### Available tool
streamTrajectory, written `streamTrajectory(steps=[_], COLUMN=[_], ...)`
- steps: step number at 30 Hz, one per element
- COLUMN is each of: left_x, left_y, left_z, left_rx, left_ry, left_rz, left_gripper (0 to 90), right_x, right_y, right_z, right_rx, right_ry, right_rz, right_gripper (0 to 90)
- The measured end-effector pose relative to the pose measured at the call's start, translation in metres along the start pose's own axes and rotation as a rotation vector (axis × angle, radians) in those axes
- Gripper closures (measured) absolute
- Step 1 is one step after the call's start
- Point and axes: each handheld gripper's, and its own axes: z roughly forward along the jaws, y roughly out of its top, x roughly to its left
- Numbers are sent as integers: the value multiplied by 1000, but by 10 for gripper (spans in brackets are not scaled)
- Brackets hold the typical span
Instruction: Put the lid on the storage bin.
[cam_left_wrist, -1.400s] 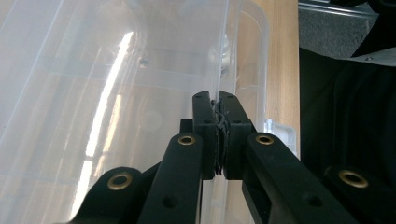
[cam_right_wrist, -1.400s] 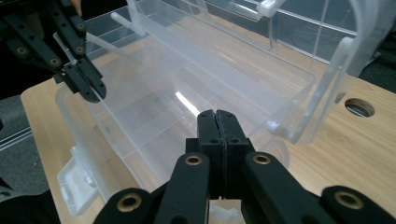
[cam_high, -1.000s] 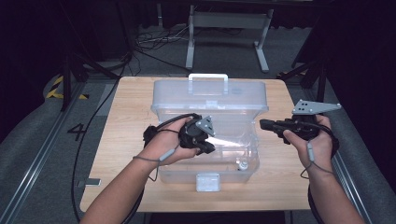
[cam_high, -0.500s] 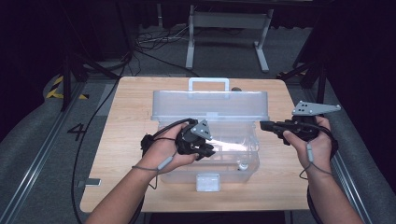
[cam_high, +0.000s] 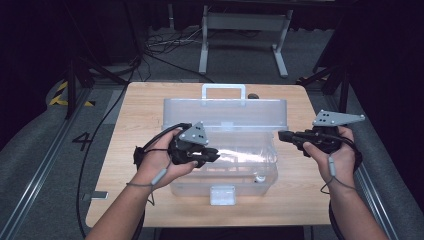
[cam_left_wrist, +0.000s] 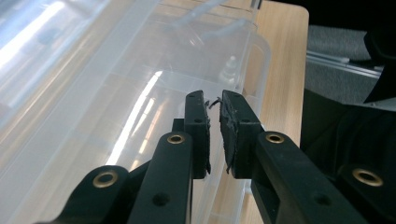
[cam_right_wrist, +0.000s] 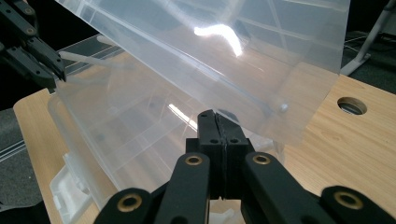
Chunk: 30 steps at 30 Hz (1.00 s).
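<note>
A clear plastic storage box (cam_high: 250, 172) stands on the wooden table (cam_high: 140, 125), its lid (cam_high: 225, 115) raised at the back with a white handle (cam_high: 223, 90) on top. My left gripper (cam_high: 215, 154) hovers over the open box near its left half. Its jaws (cam_left_wrist: 214, 100) are a narrow gap apart and hold nothing. My right gripper (cam_high: 281, 136) is at the box's right end, pointing left at the lid's edge. Its jaws (cam_right_wrist: 218, 116) are pressed together with nothing seen between them. The left gripper (cam_right_wrist: 58, 72) also appears far off in the right gripper view.
A white latch (cam_high: 223, 195) sits on the box's front wall. A small clear piece (cam_high: 260, 176) stands inside near the right front corner. The table has a round hole (cam_right_wrist: 351, 105) behind the box. Cables and a metal stand (cam_high: 240, 30) lie on the floor beyond.
My left gripper has shifted slightly left and turned over the box. The right gripper and the box have stayed where they were.
</note>
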Motion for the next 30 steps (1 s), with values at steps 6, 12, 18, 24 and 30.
streamTrajectory(steps=[6, 12, 18, 24, 30], left_x=[6, 12, 17, 20, 21], left_y=[-12, -30, -46, -59, -74], left_z=[-15, -33, -45, -56, -62], left_rx=[-35, -72, -88, -126, -153], left_ry=[40, 82, 123, 159, 174], left_rz=[-52, -133, -203, -255, -315], left_gripper=[842, 842, 849, 853, 854], right_x=[1, 1, 2, 3, 4], right_y=[-4, -7, -9, -13, -17], right_z=[-1, -2, -3, -3, -4], right_rx=[-6, -5, -2, -4, -2], right_ry=[8, 15, 23, 25, 30], right_rz=[0, -2, -4, -9, -19], right_gripper=[900, 900, 900, 900, 900])
